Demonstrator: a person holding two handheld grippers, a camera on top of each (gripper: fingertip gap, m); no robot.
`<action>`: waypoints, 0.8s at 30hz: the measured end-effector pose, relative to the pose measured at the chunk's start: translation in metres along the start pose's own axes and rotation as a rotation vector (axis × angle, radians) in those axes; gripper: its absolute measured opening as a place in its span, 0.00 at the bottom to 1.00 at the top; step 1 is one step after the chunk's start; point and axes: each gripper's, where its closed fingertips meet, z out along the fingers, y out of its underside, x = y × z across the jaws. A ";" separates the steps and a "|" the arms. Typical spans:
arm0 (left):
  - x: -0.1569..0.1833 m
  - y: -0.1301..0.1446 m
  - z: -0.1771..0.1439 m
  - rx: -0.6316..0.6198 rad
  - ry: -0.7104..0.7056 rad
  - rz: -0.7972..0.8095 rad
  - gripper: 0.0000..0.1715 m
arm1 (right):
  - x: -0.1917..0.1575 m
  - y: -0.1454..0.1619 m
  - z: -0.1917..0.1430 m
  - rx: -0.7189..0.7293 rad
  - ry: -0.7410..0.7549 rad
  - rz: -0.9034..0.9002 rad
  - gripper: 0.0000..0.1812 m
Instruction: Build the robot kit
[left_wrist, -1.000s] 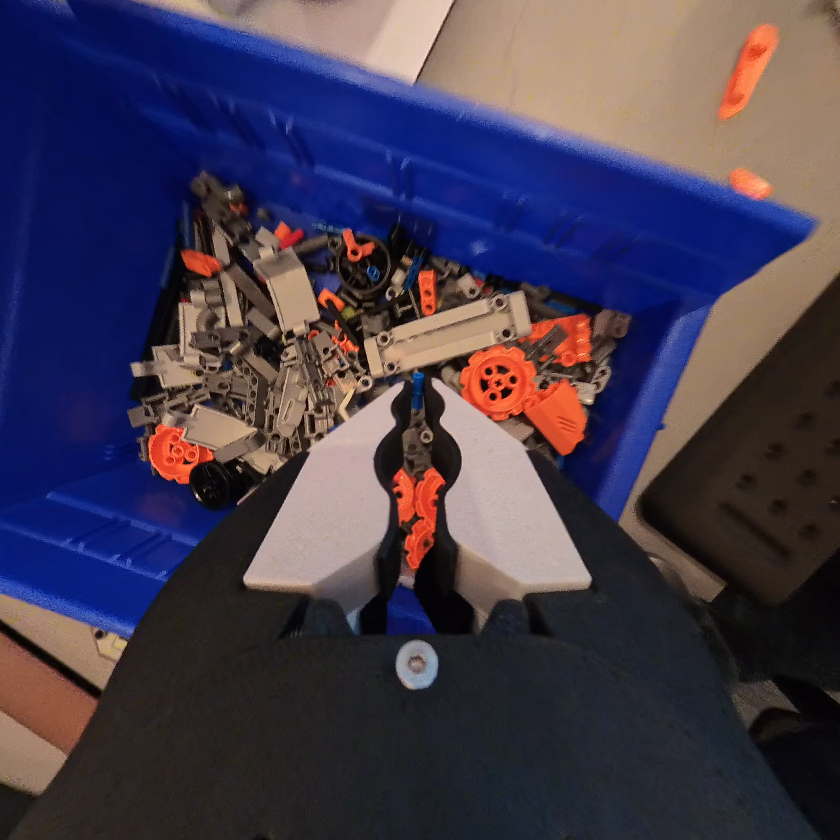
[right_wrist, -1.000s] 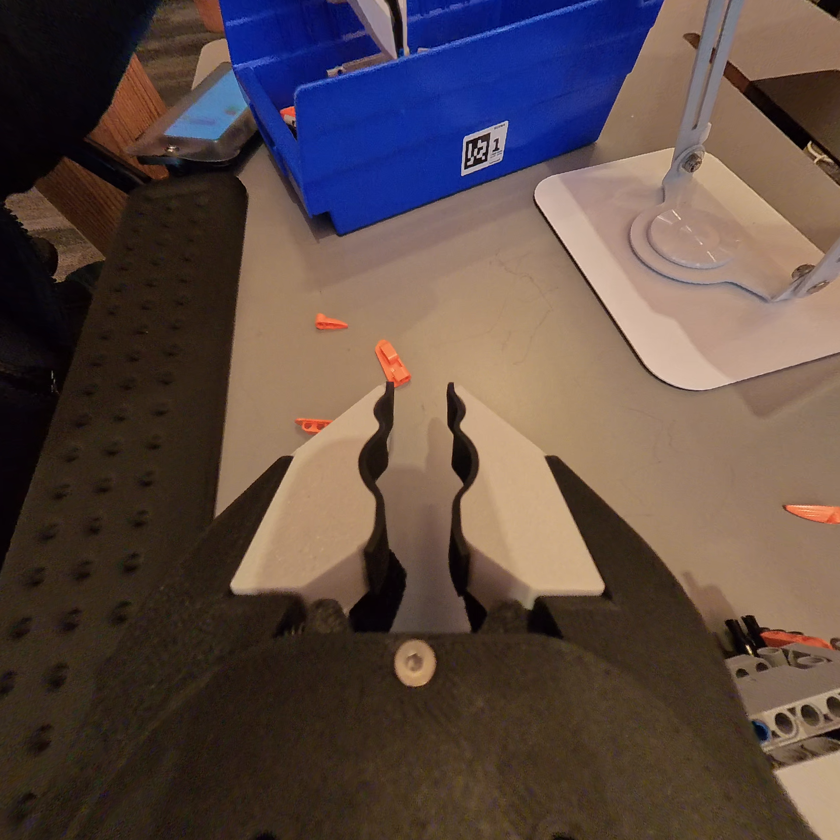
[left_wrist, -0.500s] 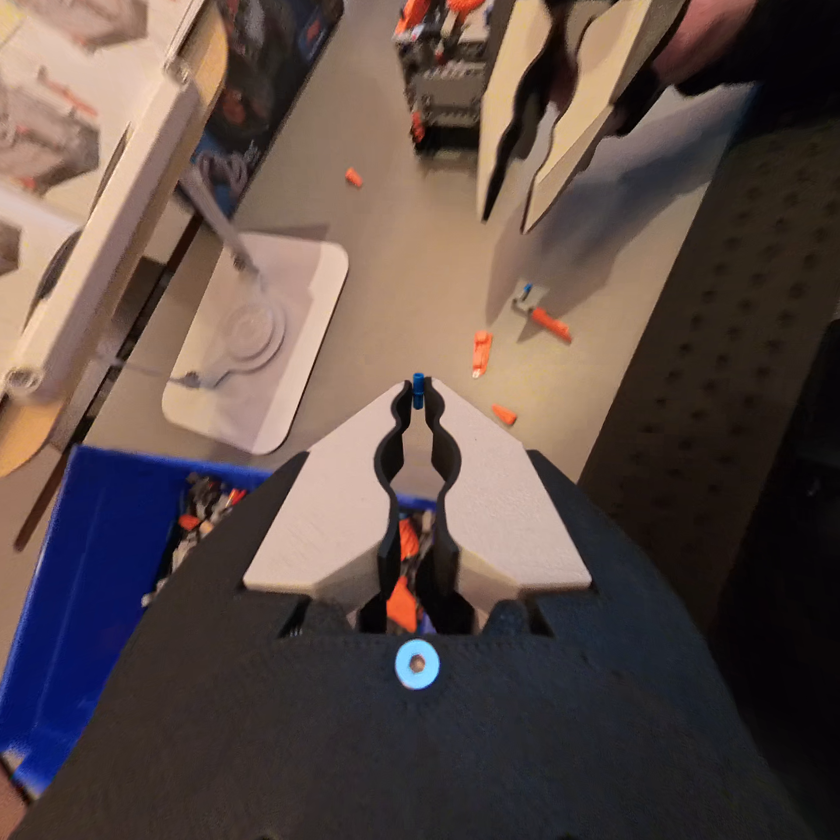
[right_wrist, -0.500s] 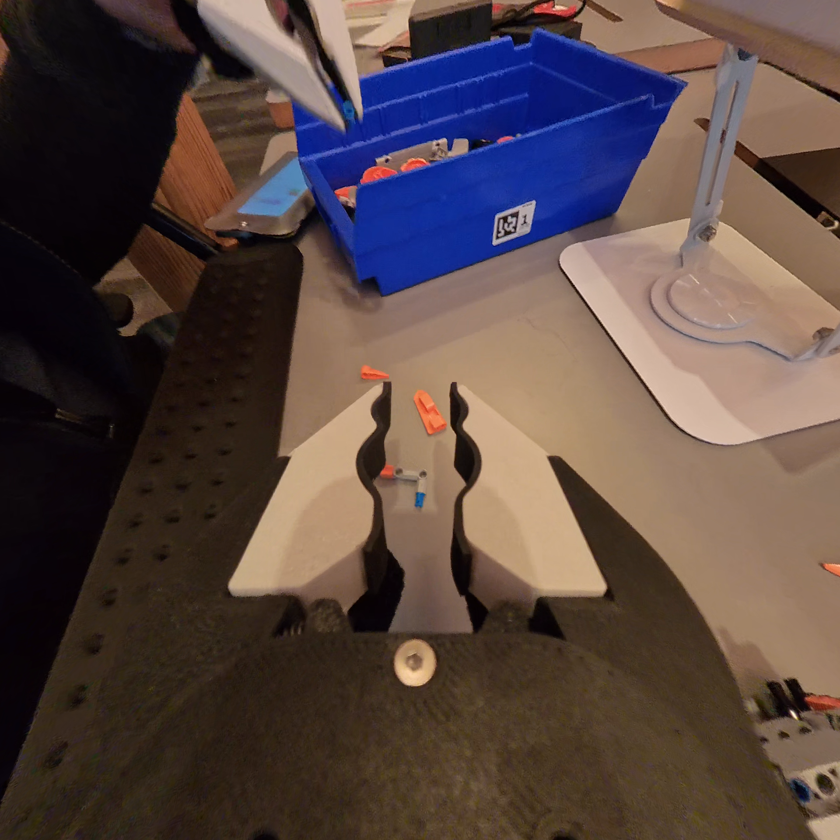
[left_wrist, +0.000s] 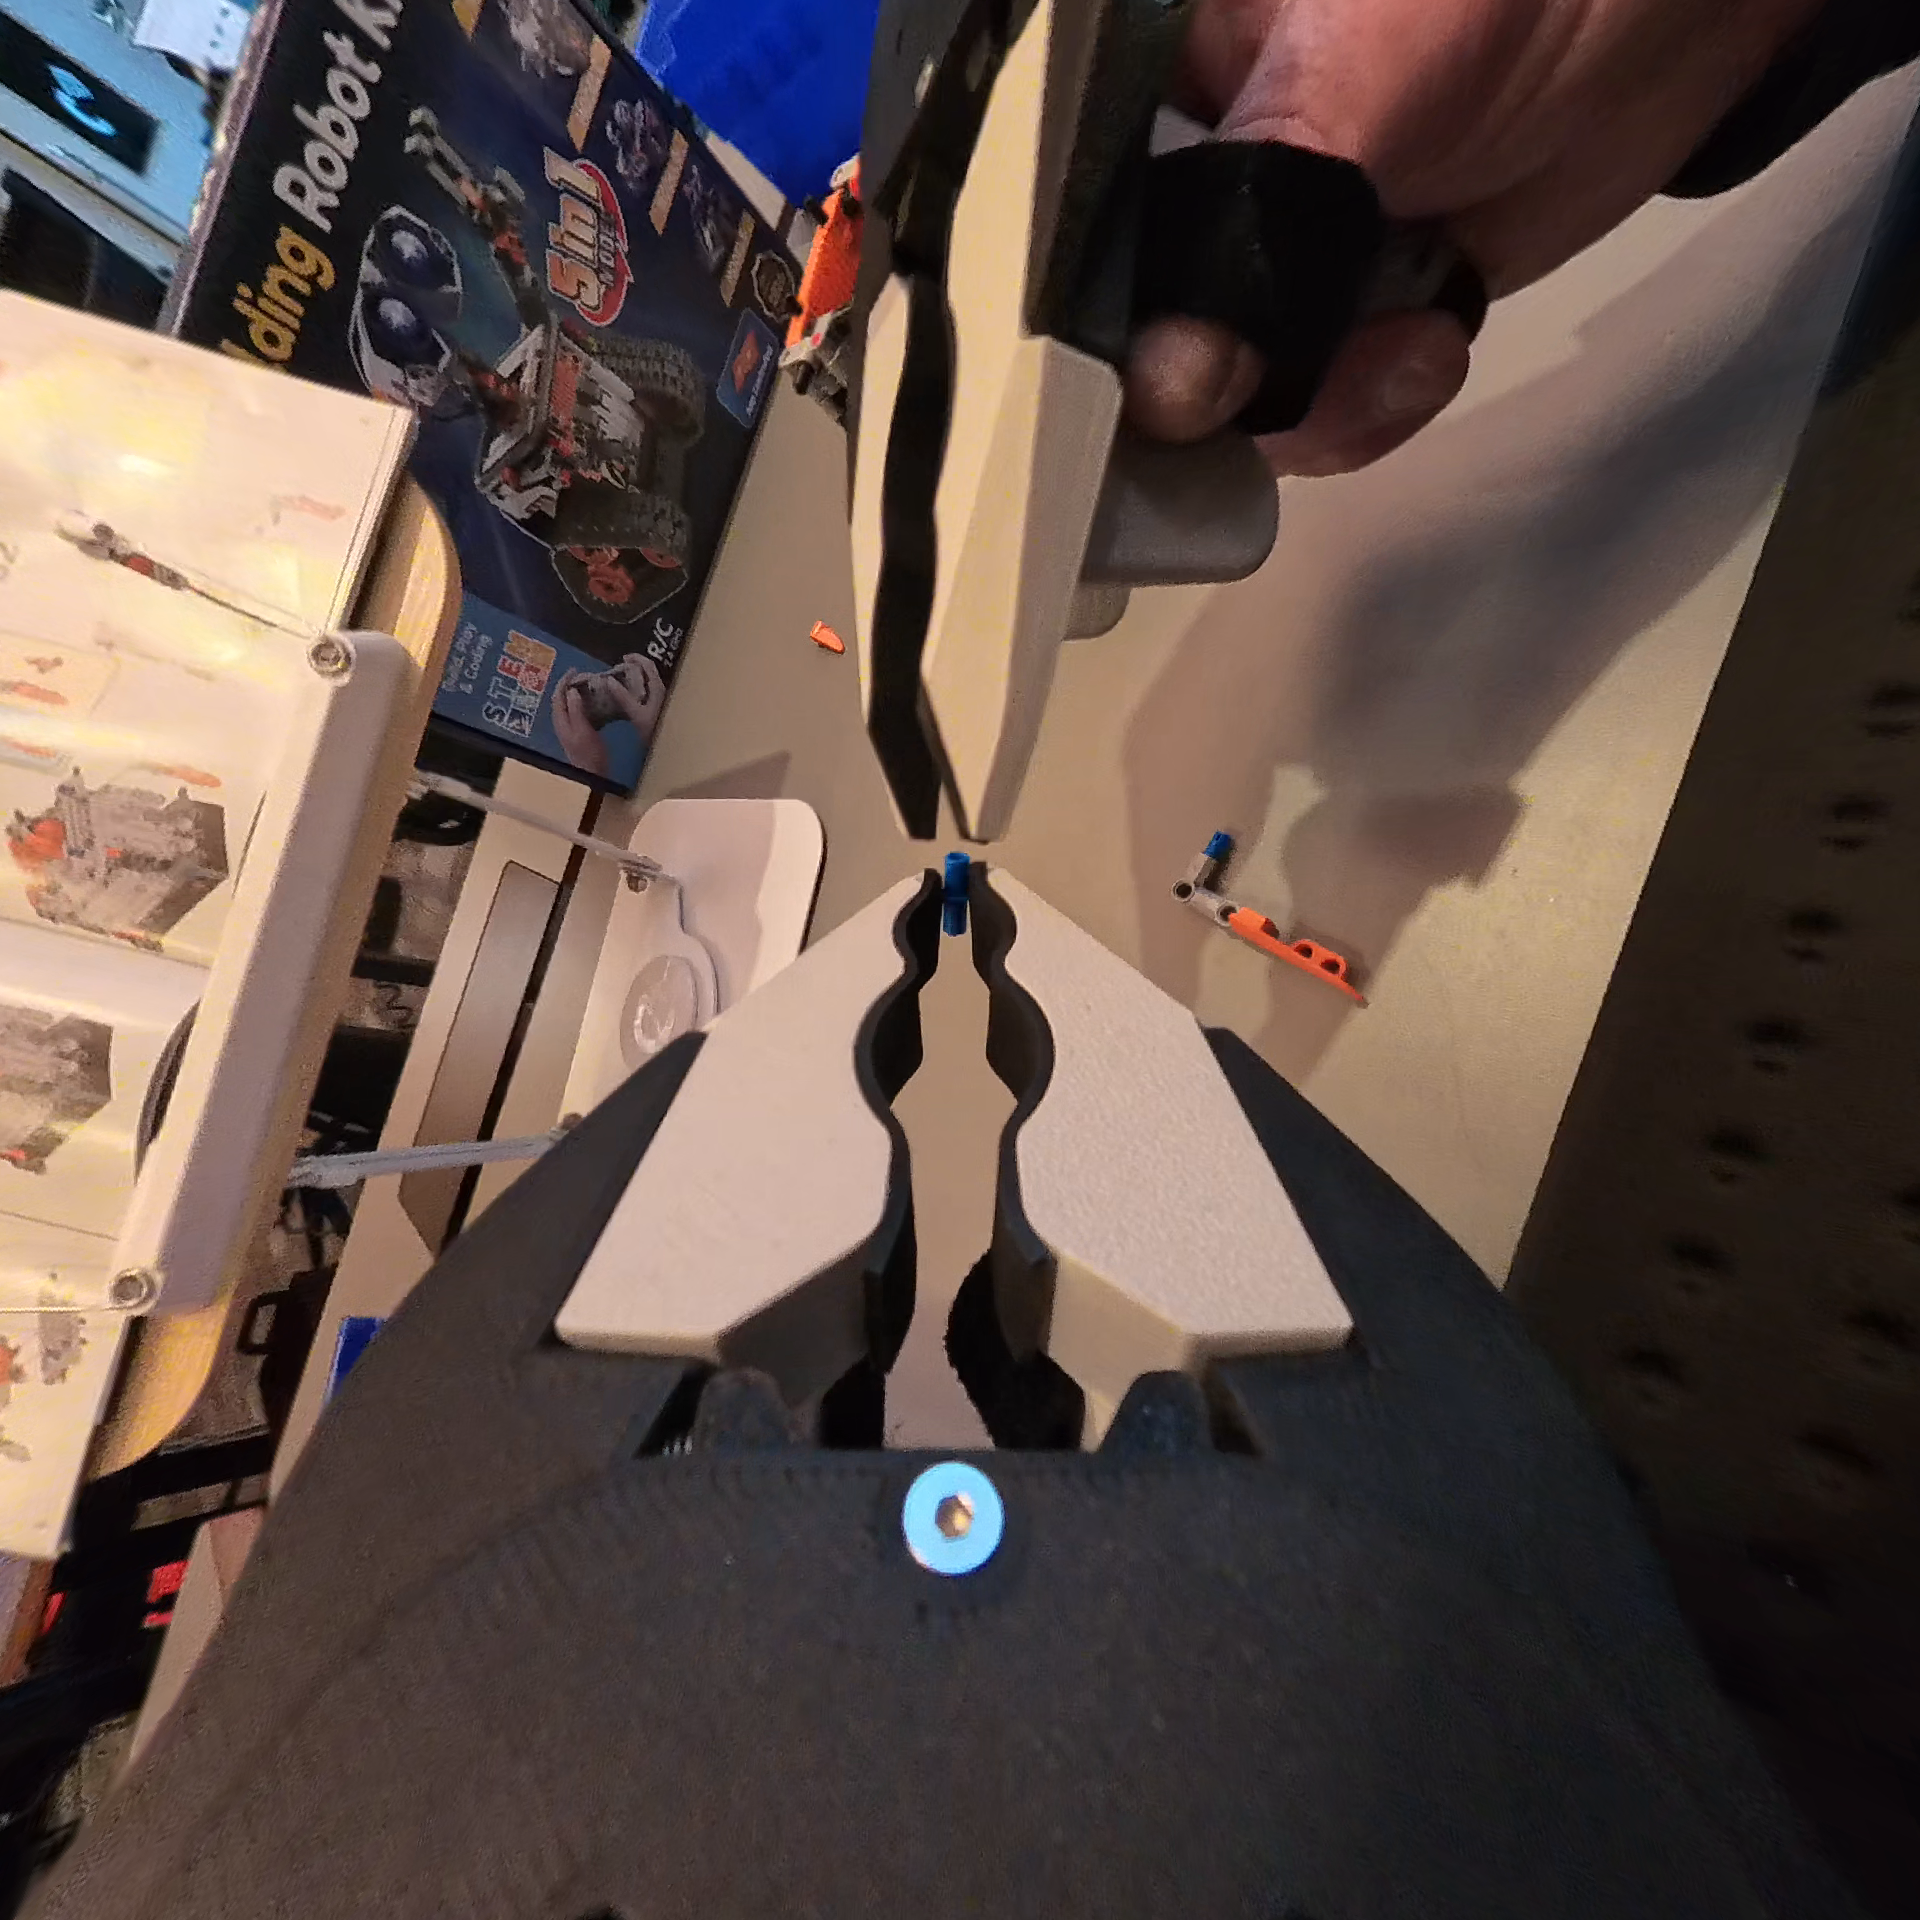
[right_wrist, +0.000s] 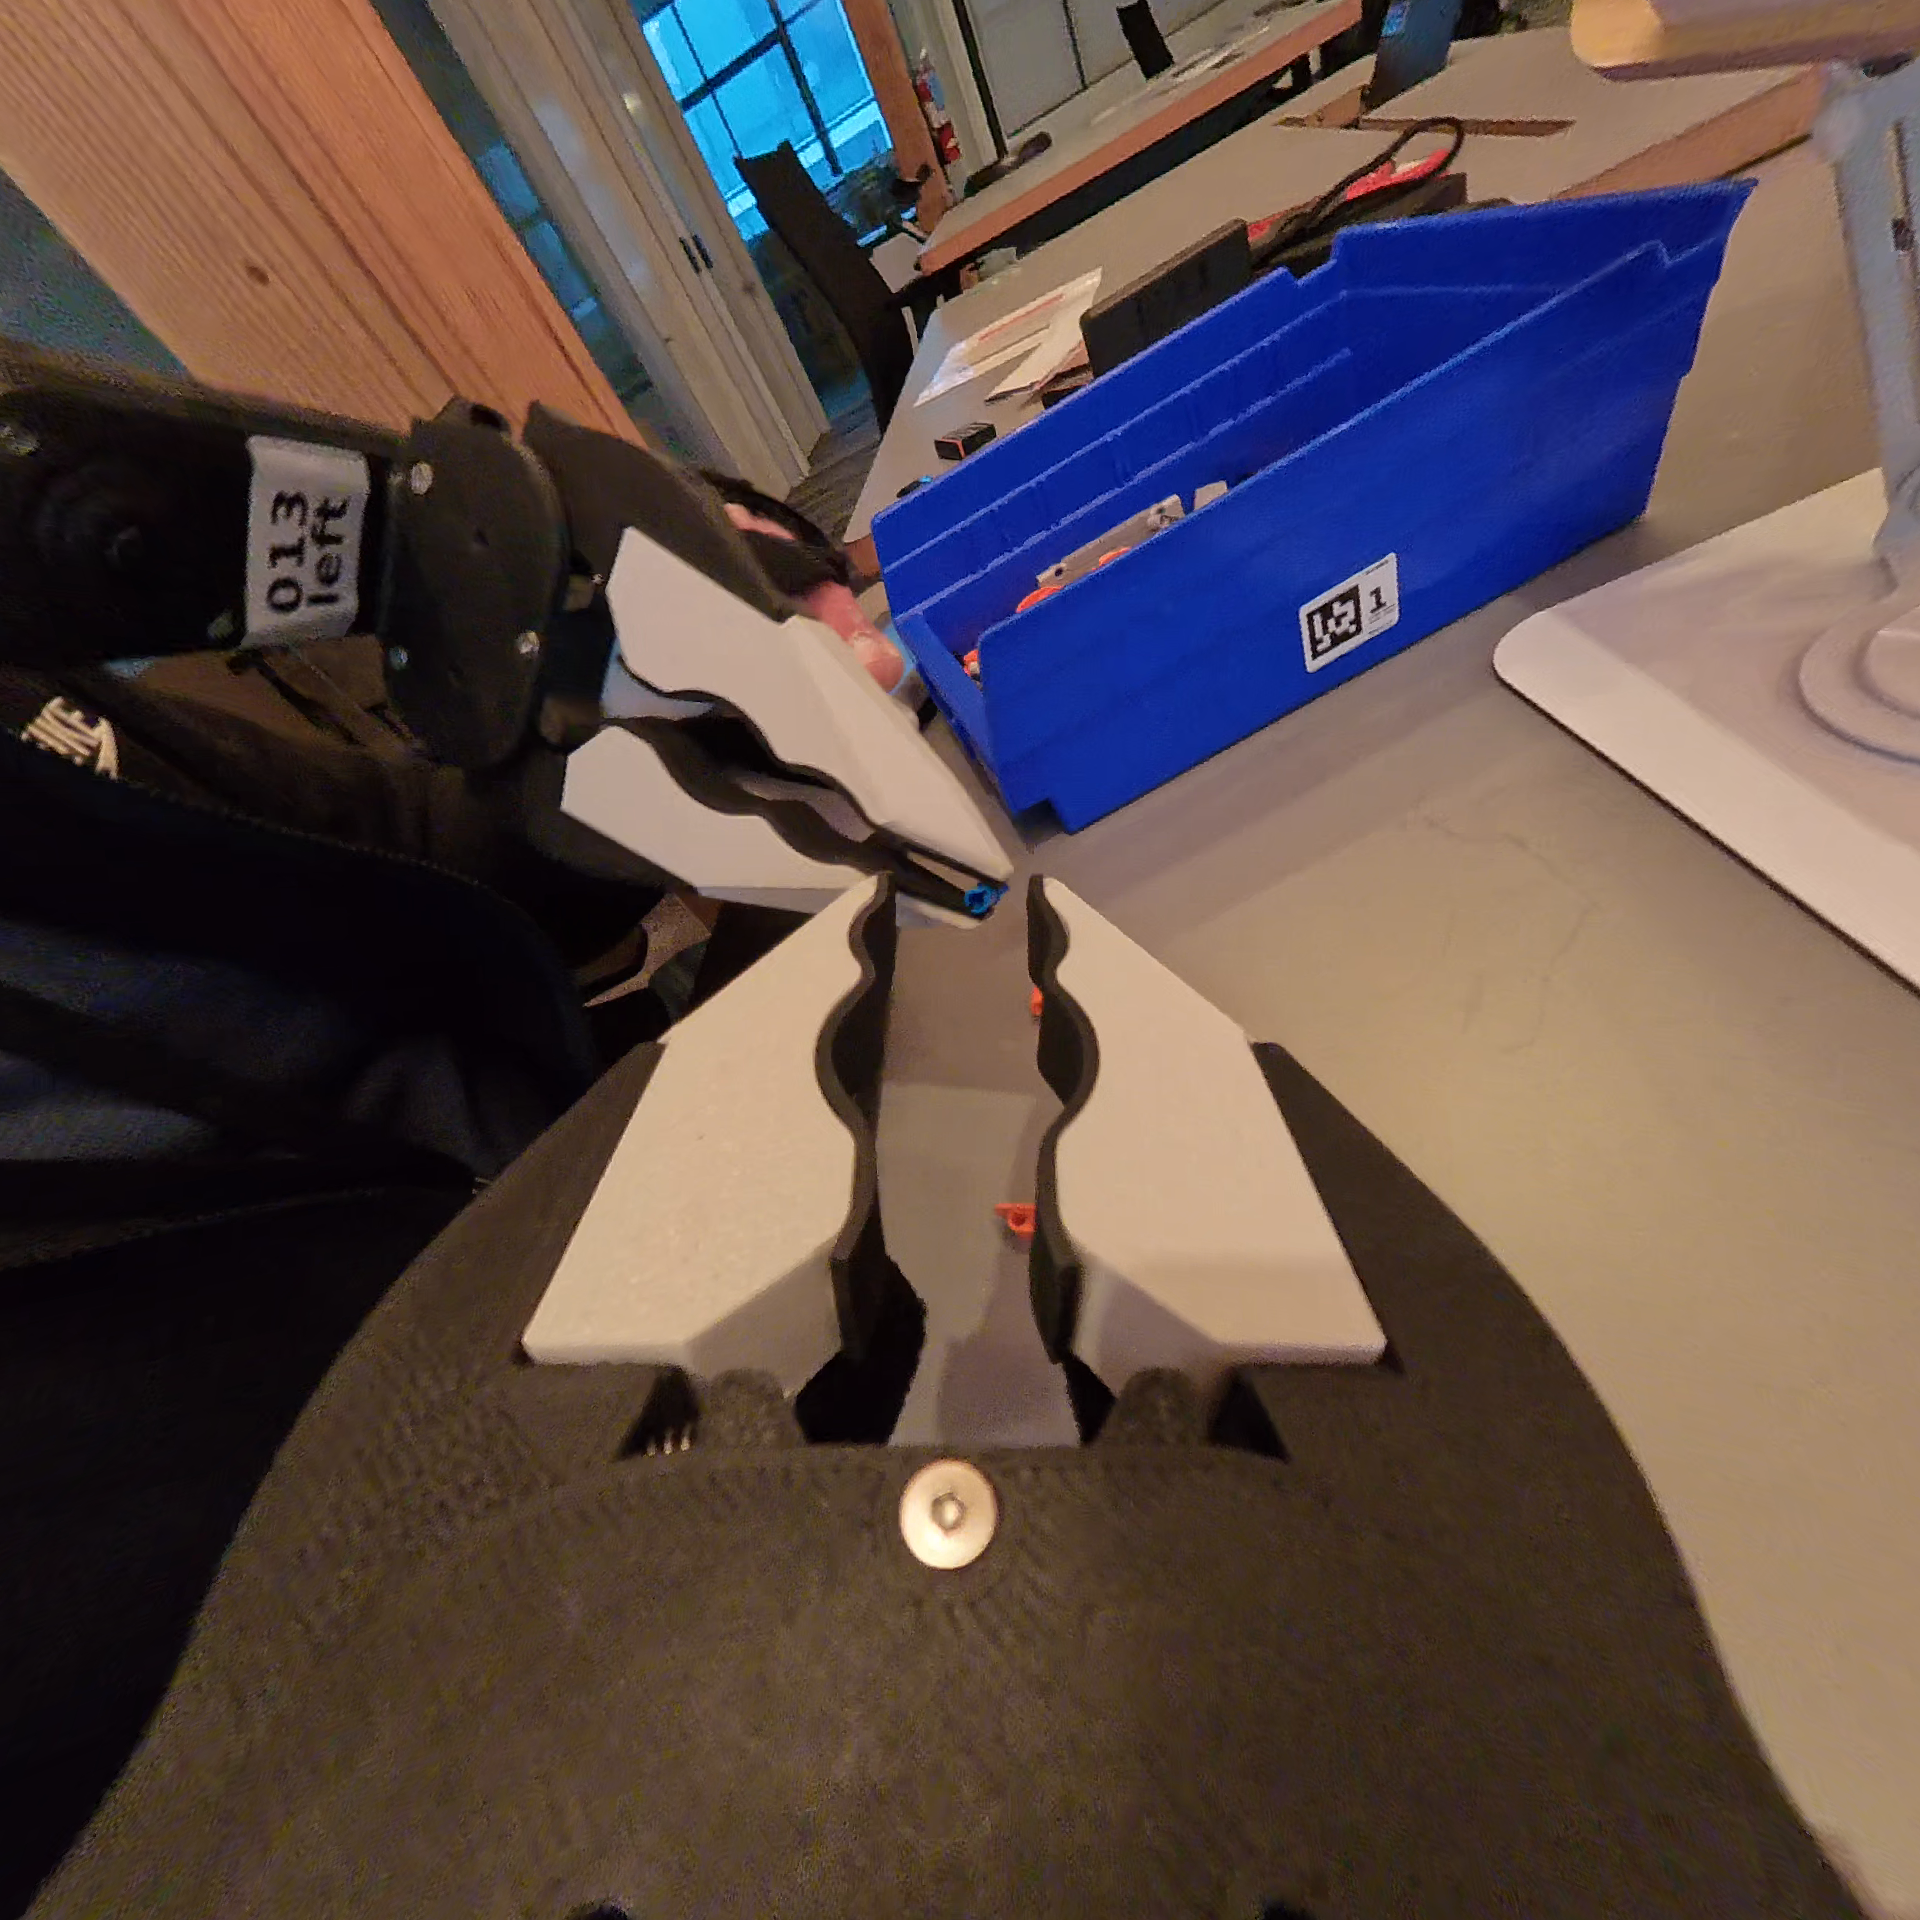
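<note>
My left gripper (left_wrist: 954, 883) pinches a small blue pin (left_wrist: 954, 891) at its tips, held above the grey table (left_wrist: 1455, 935). My right gripper (right_wrist: 961, 899) stands apart, narrowly open, tips just beside that pin. Nearby lie an orange beam (left_wrist: 1294, 951) and loose bits; the blue bin (right_wrist: 1299, 582) sits toward the far edge, with bare table between.

Workshop-like lab, long grey worktables (right_wrist: 1455, 935), blue parts bin (right_wrist: 1299, 540), wood-panelled wall (right_wrist: 260, 208)

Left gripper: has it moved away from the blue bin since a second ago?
Yes. The left gripper, shut on a blue pin, left the blue bin and now meets the right gripper over the table.
</note>
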 end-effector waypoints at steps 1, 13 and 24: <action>0.001 -0.001 0.001 -0.003 -0.008 0.012 0.02 | 0.003 0.002 0.000 -0.007 0.013 0.015 0.12; -0.004 -0.001 0.004 -0.051 -0.075 0.146 0.02 | 0.005 0.001 0.000 0.039 -0.063 0.143 0.08; 0.001 -0.002 0.007 -0.025 -0.102 0.154 0.02 | 0.003 0.004 0.000 0.019 -0.060 0.116 0.00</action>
